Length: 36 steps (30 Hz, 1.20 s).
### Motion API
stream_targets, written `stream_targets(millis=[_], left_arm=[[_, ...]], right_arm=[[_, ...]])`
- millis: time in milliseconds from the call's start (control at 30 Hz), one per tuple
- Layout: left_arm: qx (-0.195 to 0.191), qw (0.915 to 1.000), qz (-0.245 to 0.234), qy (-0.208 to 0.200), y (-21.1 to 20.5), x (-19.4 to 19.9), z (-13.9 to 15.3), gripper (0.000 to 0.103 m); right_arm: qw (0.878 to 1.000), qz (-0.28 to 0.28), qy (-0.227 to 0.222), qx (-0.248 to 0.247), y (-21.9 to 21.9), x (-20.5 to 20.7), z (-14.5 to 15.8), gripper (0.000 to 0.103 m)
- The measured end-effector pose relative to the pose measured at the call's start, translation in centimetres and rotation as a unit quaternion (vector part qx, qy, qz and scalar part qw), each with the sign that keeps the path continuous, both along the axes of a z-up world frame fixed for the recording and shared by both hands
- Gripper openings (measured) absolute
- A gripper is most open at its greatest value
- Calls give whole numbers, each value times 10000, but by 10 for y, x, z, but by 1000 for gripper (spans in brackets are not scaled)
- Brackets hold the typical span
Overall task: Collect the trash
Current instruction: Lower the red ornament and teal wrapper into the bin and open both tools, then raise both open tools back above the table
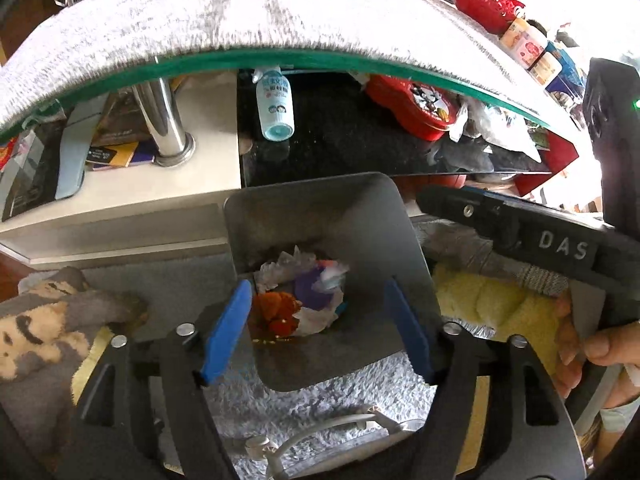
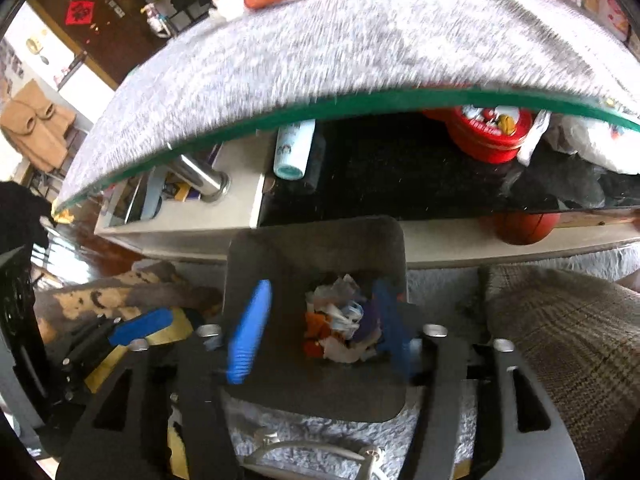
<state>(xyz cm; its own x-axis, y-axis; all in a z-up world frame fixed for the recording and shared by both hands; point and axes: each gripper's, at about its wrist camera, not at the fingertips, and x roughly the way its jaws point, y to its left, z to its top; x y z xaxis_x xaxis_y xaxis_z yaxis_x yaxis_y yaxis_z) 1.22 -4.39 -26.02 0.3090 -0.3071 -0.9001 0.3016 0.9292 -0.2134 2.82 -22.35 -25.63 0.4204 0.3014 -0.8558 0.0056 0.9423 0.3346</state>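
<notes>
A grey square bin (image 1: pixel 312 216) stands on the fluffy rug below the table. In it lies crumpled trash (image 1: pixel 300 300): clear, orange and purple wrappers. My left gripper (image 1: pixel 318 332) hangs over the bin's mouth, its blue fingers (image 1: pixel 228 332) wide apart, open, with nothing pressed between them. In the right wrist view the same bin (image 2: pixel 312 248) and trash (image 2: pixel 340 328) show between the blue fingers of my right gripper (image 2: pixel 322 332), also open and empty. The right gripper's black body (image 1: pixel 560 244) and a hand (image 1: pixel 600 352) sit at the right.
A glass table with a grey fuzzy cover (image 1: pixel 240 20) overhangs the bin. Its lower shelf carries a bottle (image 1: pixel 276 104) and a red tin (image 1: pixel 416 106). A plush toy (image 1: pixel 44 320) lies left, a yellow towel (image 1: pixel 492 304) right. A basketball (image 2: pixel 524 226) rests beneath the shelf.
</notes>
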Motion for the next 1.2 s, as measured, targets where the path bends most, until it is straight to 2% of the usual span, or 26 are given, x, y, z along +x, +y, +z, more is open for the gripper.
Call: stream_targets(millis=[100, 167, 267, 433, 567, 700, 933, 1200], left_arm=[[1, 9999, -26, -146, 0, -1, 21, 75], [-7, 9997, -35, -260, 2, 1, 37, 78], [-72, 9990, 30, -449, 11, 9, 65, 83], [102, 9968, 137, -783, 22, 31, 100, 85], [262, 9949, 179, -956, 29, 55, 119, 85], [374, 9929, 222, -1110, 34, 81, 134, 85], [411, 9895, 486, -1297, 45, 132, 150, 85], [585, 9889, 540, -1251, 38, 198, 149, 84]], right_arm=[[9998, -63, -177, 14, -4, 2, 20, 79], [9992, -73, -385, -38, -8, 5, 40, 80], [9970, -127, -763, -105, -17, 12, 75, 90], [9919, -92, -1225, -329, -26, 31, 119, 90], [9891, -85, -1411, -413, -32, 47, 134, 90], [9878, 4, -1451, -559, -31, 66, 138, 90], [9895, 170, -1324, -554, -29, 104, 126, 90], [9893, 448, -1210, -676, -15, 161, 111, 90]])
